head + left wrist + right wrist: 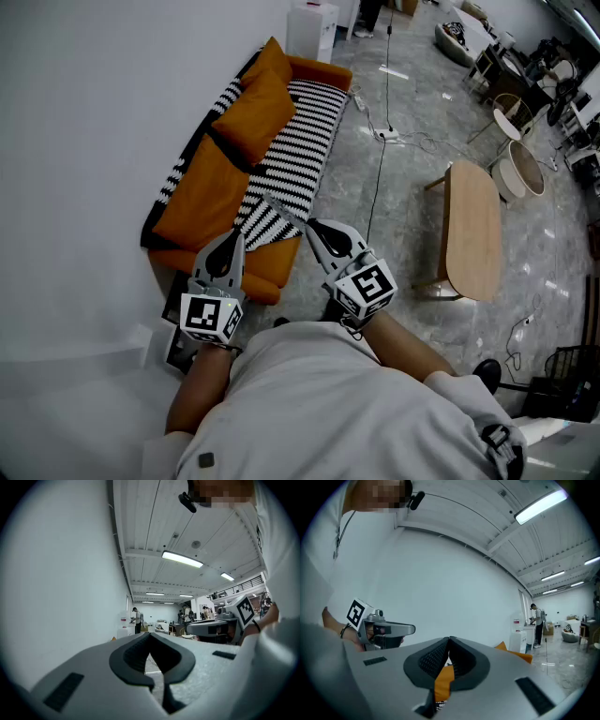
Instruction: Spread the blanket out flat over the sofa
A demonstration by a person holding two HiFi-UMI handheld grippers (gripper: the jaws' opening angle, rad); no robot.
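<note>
Both grippers are level at the near end of the sofa [199,197]. Left gripper [233,236]: jaws pressed together, nothing in them. Right gripper [312,228]: jaws also together, empty. The striped blanket [302,141] lies along the seat, with a bit over the backrest, and two orange cushions [255,108] sit on its far part. Its near corner is bunched just ahead of the right gripper; can't tell if they touch. A coffee table [473,230] stands to the right.
</note>
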